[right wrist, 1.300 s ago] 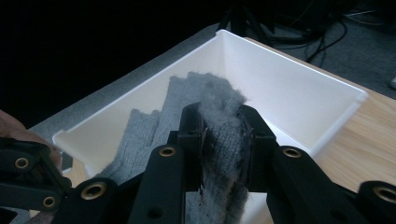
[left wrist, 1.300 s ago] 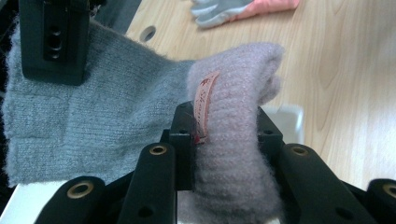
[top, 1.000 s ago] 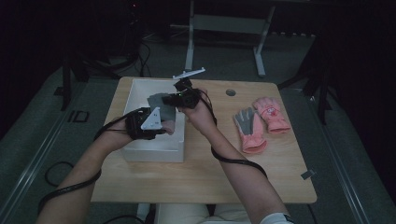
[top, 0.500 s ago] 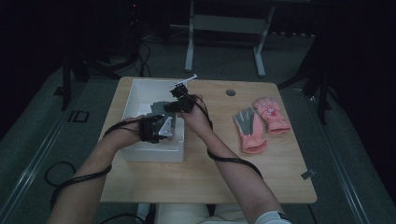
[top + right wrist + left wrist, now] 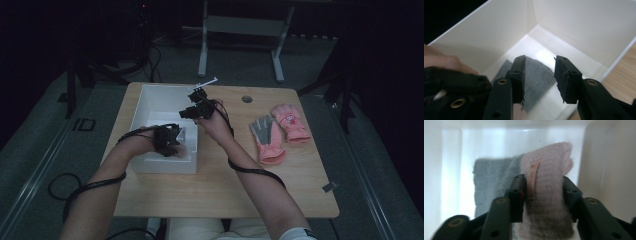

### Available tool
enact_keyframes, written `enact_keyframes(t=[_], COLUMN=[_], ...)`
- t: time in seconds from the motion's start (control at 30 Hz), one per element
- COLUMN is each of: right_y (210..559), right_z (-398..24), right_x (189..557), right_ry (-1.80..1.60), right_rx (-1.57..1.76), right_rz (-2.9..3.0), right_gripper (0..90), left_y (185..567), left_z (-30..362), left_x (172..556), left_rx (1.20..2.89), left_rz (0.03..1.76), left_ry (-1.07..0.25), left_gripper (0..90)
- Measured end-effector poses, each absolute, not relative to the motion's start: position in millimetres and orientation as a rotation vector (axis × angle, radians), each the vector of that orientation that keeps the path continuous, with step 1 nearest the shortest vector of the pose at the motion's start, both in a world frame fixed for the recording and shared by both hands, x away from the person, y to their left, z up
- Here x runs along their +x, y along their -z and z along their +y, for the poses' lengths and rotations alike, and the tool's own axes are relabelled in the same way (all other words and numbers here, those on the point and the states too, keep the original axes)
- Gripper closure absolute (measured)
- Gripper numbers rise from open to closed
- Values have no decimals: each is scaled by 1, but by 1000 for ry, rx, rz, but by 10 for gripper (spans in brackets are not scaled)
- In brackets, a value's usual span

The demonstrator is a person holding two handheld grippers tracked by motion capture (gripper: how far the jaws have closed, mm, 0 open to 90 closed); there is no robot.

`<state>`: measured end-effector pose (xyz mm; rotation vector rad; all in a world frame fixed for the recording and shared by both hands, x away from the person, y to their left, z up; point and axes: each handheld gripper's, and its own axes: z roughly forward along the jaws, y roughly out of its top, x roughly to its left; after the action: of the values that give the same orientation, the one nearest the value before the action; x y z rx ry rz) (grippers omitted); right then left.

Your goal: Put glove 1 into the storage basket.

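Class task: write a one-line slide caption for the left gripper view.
Left gripper lowers a pink-and-grey glove, its cuff between the just-opening jaws, into the white box.

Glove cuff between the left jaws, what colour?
Pale pink cuff, grey palm beside it; left gripper view shows it best.

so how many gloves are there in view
3: one in the white box, with its pink cuff between the left gripper jaws, and two side by side on the table to the right. More may be hidden.
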<state>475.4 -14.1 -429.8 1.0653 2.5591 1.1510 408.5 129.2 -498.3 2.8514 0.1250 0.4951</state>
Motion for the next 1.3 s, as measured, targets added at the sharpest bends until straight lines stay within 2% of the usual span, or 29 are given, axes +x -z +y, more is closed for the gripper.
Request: enact_keyframes(t=[0.3, 0.53, 0.9, 1.3], right_y=[408, 394, 397, 413], right_z=[-40, -80, -146, -223], right_x=[460, 438, 423, 421], right_ry=[-1251, -1302, -1249, -1162], right_rx=[1028, 987, 954, 1023], right_rz=[2538, 2485, 2419, 2322], right_gripper=[557, 558, 569, 620], left_y=[482, 452, 408, 394], left_z=[131, 136, 127, 88], left_x=[406, 396, 387, 381], left_rx=[2795, 2679, 2445, 2421], left_rz=[215, 299, 363, 429], left_ry=[-503, -502, -462, -442], left_gripper=[482, 484, 531, 539])
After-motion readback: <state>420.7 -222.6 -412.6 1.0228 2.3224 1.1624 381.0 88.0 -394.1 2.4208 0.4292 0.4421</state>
